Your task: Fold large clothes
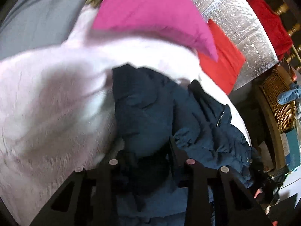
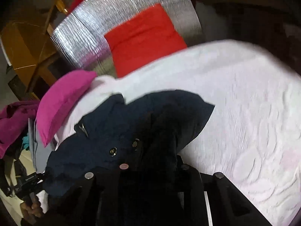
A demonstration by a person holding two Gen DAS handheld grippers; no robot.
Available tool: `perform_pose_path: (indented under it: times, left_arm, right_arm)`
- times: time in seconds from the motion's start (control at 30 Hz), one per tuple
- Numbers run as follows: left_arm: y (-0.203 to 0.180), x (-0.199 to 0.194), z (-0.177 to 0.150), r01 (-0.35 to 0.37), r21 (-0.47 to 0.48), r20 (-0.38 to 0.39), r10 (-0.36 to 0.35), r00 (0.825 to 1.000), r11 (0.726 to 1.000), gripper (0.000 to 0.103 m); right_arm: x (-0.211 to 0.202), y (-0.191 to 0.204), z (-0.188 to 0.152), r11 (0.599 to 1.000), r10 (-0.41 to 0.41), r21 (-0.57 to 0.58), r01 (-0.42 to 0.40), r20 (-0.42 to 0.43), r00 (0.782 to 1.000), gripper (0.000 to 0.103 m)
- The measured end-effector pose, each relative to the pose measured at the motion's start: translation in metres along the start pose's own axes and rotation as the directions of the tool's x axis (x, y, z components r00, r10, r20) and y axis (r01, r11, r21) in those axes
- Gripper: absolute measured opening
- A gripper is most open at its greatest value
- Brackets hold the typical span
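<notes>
Both grippers, left [image 1: 150, 150] and right [image 2: 152, 150], are clamped on our navy jacket [image 1: 150, 103], bunched low and central over the white bedspread [image 2: 244, 113], lifted, we judge, for spreading before folding.

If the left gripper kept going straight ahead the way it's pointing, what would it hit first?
Most likely the navy jacket: its dark fabric is bunched right between the left gripper fingers and fills the path ahead. Beyond it lies the pale pink bedspread, though depth is hard to judge.

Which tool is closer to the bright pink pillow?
Probably left. From the left tool the pink pillow lies ahead; from the right tool it sits far off, leftward.
</notes>
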State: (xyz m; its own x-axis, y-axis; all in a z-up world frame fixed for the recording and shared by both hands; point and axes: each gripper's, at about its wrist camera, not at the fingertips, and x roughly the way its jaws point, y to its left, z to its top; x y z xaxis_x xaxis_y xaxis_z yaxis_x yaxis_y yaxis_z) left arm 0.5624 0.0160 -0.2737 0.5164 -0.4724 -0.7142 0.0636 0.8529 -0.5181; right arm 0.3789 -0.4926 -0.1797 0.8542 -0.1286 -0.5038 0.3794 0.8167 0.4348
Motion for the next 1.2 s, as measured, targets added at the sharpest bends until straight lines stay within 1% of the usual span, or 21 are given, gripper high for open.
perform_pose_path:
  times: [0.07,0.1,0.13,0.2,0.27,0.3,0.33,0.37,0.43,0.5,0.6,0.67,0.7,0.77,0.83,0.9,0.93,1.03,1.1,1.2]
  left_arm:
    - [-0.003,0.005,-0.001,-0.038,0.015,0.002,0.038,0.999,0.999,0.034]
    - [0.0,0.01,-0.004,-0.067,0.022,-0.017,0.067,0.998,0.998,0.037]
    - [0.002,0.016,-0.008,-0.088,0.032,-0.041,0.089,0.995,0.996,0.042]
    - [0.005,0.017,-0.014,-0.111,0.034,-0.062,0.112,0.992,0.993,0.047]
    - [0.005,0.009,-0.015,-0.126,0.036,-0.08,0.128,0.988,0.991,0.051]
    - [0.005,0.005,-0.016,-0.138,0.037,-0.083,0.141,0.987,0.99,0.056]
    - [0.005,0.001,-0.017,-0.151,0.036,-0.082,0.153,0.985,0.988,0.058]
    - [0.006,-0.004,-0.017,-0.161,0.034,-0.084,0.163,0.983,0.986,0.058]
    - [0.007,-0.02,-0.024,-0.176,0.036,-0.087,0.178,0.98,0.984,0.058]
    - [0.001,-0.039,-0.029,-0.192,0.072,-0.072,0.197,0.978,0.979,0.058]
    - [-0.009,-0.072,-0.043,-0.213,0.126,-0.038,0.219,0.975,0.969,0.062]
    - [-0.012,-0.097,-0.06,-0.218,0.152,-0.01,0.222,0.975,0.964,0.065]
    - [-0.012,-0.107,-0.068,-0.223,0.165,-0.001,0.226,0.974,0.961,0.067]
    - [-0.015,-0.126,-0.089,-0.243,0.214,0.01,0.247,0.969,0.946,0.069]
    - [-0.015,-0.142,-0.112,-0.272,0.261,0.033,0.273,0.961,0.926,0.07]
    - [-0.011,-0.156,-0.14,-0.304,0.273,0.053,0.301,0.952,0.913,0.073]
    - [-0.008,-0.161,-0.154,-0.313,0.282,0.048,0.313,0.949,0.907,0.073]
    - [-0.006,-0.171,-0.192,-0.371,0.314,0.044,0.378,0.925,0.874,0.073]
    - [-0.009,-0.183,-0.213,-0.381,0.339,0.064,0.382,0.922,0.86,0.073]
    - [-0.012,-0.201,-0.234,-0.432,0.344,0.122,0.416,0.901,0.834,0.073]
  right_arm:
    - [-0.001,0.001,0.001,1.0,-0.011,-0.014,0.011,0.034,0.999,0.021]
    - [0.004,-0.002,0.0,1.0,-0.024,-0.012,0.024,0.039,0.999,0.021]
    - [0.013,-0.005,-0.005,0.999,-0.039,-0.004,0.039,0.011,0.999,0.021]
    - [0.029,-0.021,-0.018,0.998,-0.031,0.048,0.034,-0.061,0.998,0.031]
    - [0.027,-0.029,-0.019,0.996,-0.023,0.083,0.03,-0.091,0.996,0.046]
    - [0.02,-0.033,-0.019,0.993,-0.011,0.116,0.024,-0.107,0.994,0.046]
    - [0.011,-0.036,-0.019,0.99,0.016,0.14,-0.001,-0.106,0.994,0.046]
    - [0.002,-0.038,-0.021,0.988,0.029,0.151,-0.014,-0.095,0.995,0.046]
    - [-0.016,-0.039,-0.026,0.986,0.023,0.165,-0.009,-0.087,0.996,0.047]
    - [-0.024,-0.035,-0.026,0.986,0.04,0.167,-0.024,-0.096,0.995,0.047]
    - [-0.054,-0.034,-0.035,0.989,0.049,0.145,-0.034,-0.099,0.994,0.047]
    - [-0.073,-0.037,-0.043,0.985,0.095,0.153,-0.078,-0.107,0.99,0.047]
    - [-0.074,-0.036,-0.046,0.983,0.108,0.159,-0.09,-0.107,0.988,0.047]
    - [-0.091,-0.039,-0.056,0.977,0.14,0.174,-0.12,-0.108,0.984,0.047]
    - [-0.109,-0.043,-0.073,0.973,0.164,0.183,-0.141,-0.12,0.979,0.048]
    - [-0.115,-0.043,-0.082,0.974,0.164,0.178,-0.139,-0.139,0.977,0.05]
    - [-0.121,-0.045,-0.09,0.975,0.162,0.177,-0.135,-0.149,0.976,0.052]
    - [-0.133,-0.053,-0.11,0.977,0.151,0.179,-0.119,-0.178,0.972,0.055]
    - [-0.138,-0.057,-0.124,0.979,0.144,0.175,-0.108,-0.207,0.968,0.055]
    - [-0.145,-0.061,-0.141,0.984,0.13,0.154,-0.095,-0.241,0.962,0.056]
